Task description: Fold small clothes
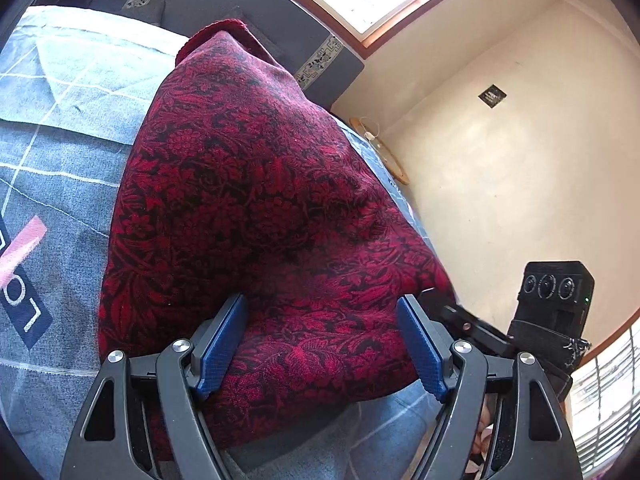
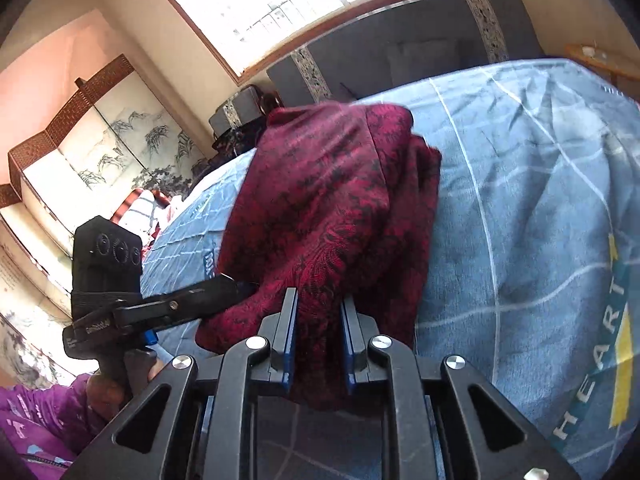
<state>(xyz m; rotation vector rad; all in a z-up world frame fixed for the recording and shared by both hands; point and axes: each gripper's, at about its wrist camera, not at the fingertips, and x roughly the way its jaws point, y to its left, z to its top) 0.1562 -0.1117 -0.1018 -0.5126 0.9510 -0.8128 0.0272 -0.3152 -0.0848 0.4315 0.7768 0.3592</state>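
Note:
A dark red garment with a black floral pattern [image 1: 260, 208] lies bunched on a blue-grey bedspread [image 1: 60, 152]. My left gripper [image 1: 324, 320] is open, its blue pads [image 1: 222, 344] spread wide on either side of the cloth's near part. In the right wrist view the same garment [image 2: 332, 200] hangs in folds, and my right gripper [image 2: 318, 308] is shut on its near edge, cloth pinched between the blue pads [image 2: 290, 328]. The left gripper [image 2: 208, 296] shows from the side, touching the garment's left edge. The right gripper's body [image 1: 552, 304] shows at the right of the left wrist view.
The bedspread [image 2: 540, 200] has white grid lines and a printed word. A dark headboard [image 2: 400, 52] and window stand behind. A folding screen [image 2: 100, 140] stands at the left. A round wooden table [image 1: 384, 152] is by the wall. Purple cloth [image 2: 40, 420] lies at lower left.

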